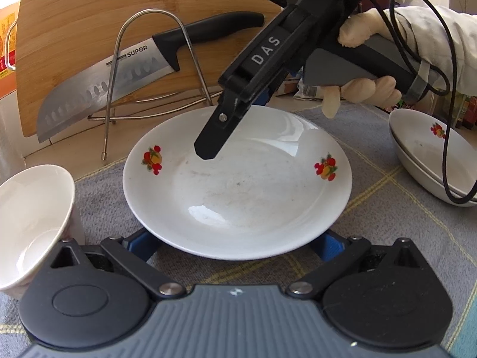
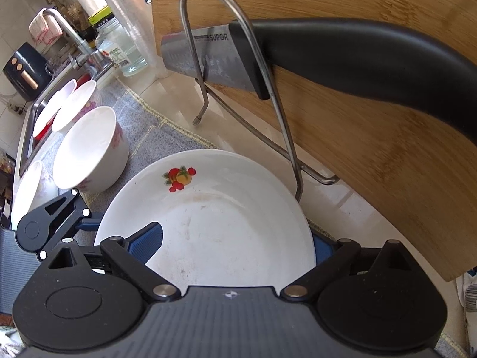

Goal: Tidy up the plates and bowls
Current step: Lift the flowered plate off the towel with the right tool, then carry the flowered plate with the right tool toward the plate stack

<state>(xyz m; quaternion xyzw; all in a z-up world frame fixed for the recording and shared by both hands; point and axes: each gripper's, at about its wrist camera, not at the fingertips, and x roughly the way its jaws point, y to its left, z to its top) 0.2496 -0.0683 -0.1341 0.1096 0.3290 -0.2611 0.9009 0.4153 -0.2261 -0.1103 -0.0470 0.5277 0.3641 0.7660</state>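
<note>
A white plate (image 1: 238, 185) with fruit decals lies on a grey checked mat (image 1: 372, 197). My left gripper (image 1: 234, 241) is open, its blue pads (image 1: 138, 240) spread wide with the tips hidden under the plate's near rim. A gloved hand (image 1: 366, 89) brings my right gripper (image 1: 235, 125) down from the upper right. In the right wrist view the right gripper (image 2: 235, 247) straddles the plate (image 2: 223, 223). One pad (image 2: 149, 243) is over the plate's inside and the other is outside the rim. The jaws are wide and do not press on it.
A white bowl (image 1: 29, 220) stands left of the plate, with more bowls (image 2: 89, 149) toward the sink (image 2: 35, 110). Stacked plates (image 1: 432, 161) sit at the right. Behind stand a wire rack (image 1: 155, 68), a knife (image 1: 119, 80) and a bamboo board (image 1: 89, 15).
</note>
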